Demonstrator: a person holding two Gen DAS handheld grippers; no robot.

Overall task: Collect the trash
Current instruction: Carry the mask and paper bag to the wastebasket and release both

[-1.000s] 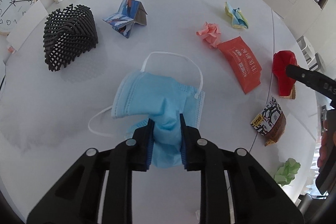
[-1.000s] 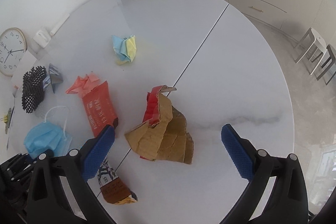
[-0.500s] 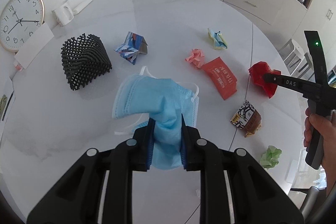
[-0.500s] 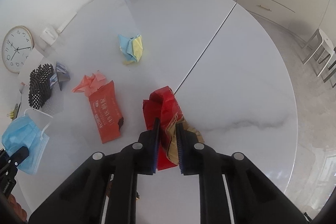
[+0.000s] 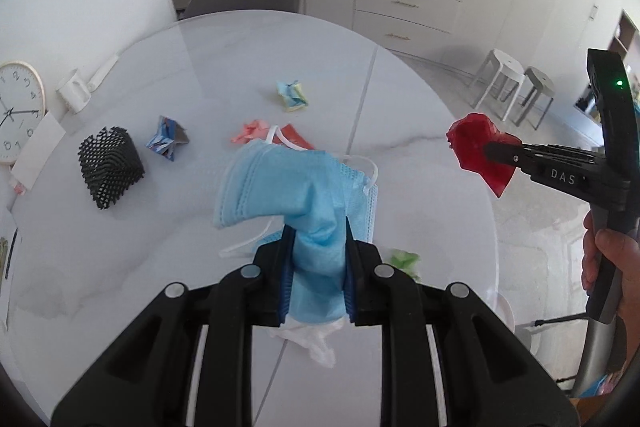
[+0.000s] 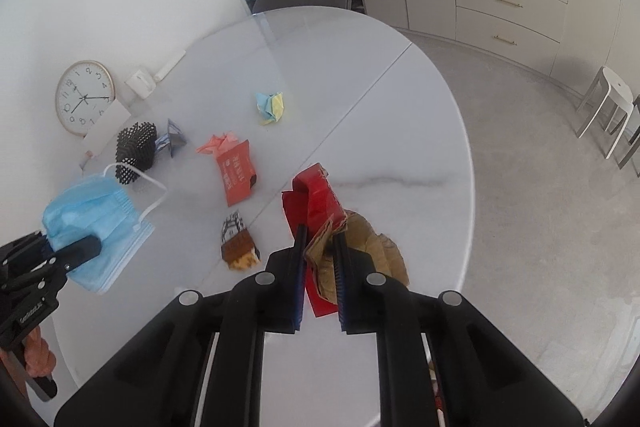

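— Colours on the table [image 5: 420, 163]?
— White marble, grey veins. Face mask [image 5: 296, 187]: light blue, white loops. Crumpled carton [image 6: 320, 203]: red outside, brown inside.
— Others?
— Orange-red wrapper [image 6: 236, 175], black lattice object [image 5: 110, 167], blue-and-yellow paper wad [image 6: 271, 107], green wad [image 5: 404, 261].

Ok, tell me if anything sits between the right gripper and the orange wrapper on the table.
The right gripper is itself occupied: it is shut on the red-and-brown paper bag, which hangs between it and the orange wrapper. Otherwise only bare table lies between; the patterned snack packet sits nearby.
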